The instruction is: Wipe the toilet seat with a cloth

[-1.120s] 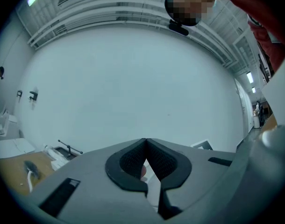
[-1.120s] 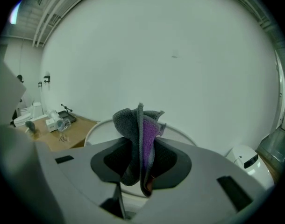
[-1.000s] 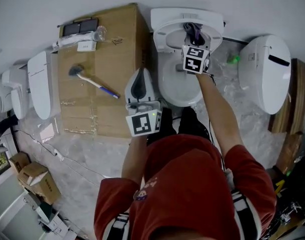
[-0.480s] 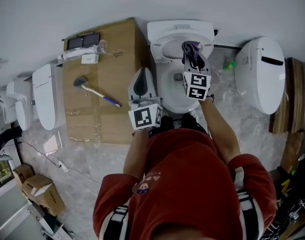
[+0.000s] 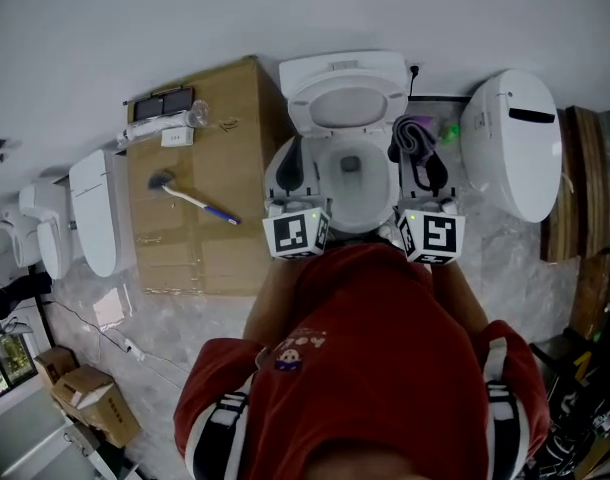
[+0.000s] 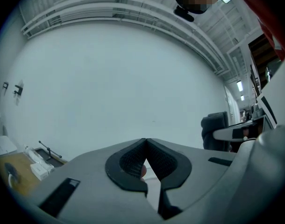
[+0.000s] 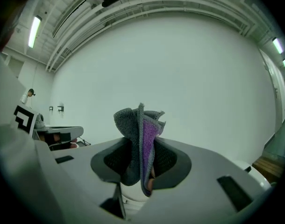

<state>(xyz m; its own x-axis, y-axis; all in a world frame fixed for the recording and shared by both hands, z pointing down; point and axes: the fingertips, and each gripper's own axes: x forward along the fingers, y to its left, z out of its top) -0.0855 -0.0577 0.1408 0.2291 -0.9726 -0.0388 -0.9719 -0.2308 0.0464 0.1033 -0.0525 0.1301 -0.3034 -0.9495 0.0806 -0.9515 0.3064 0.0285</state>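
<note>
The white toilet (image 5: 377,183) stands straight ahead against the wall, lid raised and bowl uncovered. My right gripper (image 5: 418,146) hovers at the bowl's right side, pointing level at the wall. It is shut on a grey and purple cloth (image 5: 415,131), which bunches up from between the pads in the right gripper view (image 7: 143,127). My left gripper (image 5: 295,146) hangs at the bowl's left side, also level. In the left gripper view its pads (image 6: 133,162) meet at the tip and the gripper (image 6: 146,142) holds nothing. Neither gripper touches the toilet.
A large cardboard box (image 5: 200,238) stands left of the toilet with a brush (image 5: 190,196) and small packages on it. Another white toilet (image 5: 510,143) stands to the right, and more white fixtures (image 5: 100,213) to the left. Plastic sheeting covers the floor.
The right gripper has lifted the cloth away from the back of the bowl and drawn it back to the bowl's right side. The left gripper rose and shifted beside the bowl's left.
</note>
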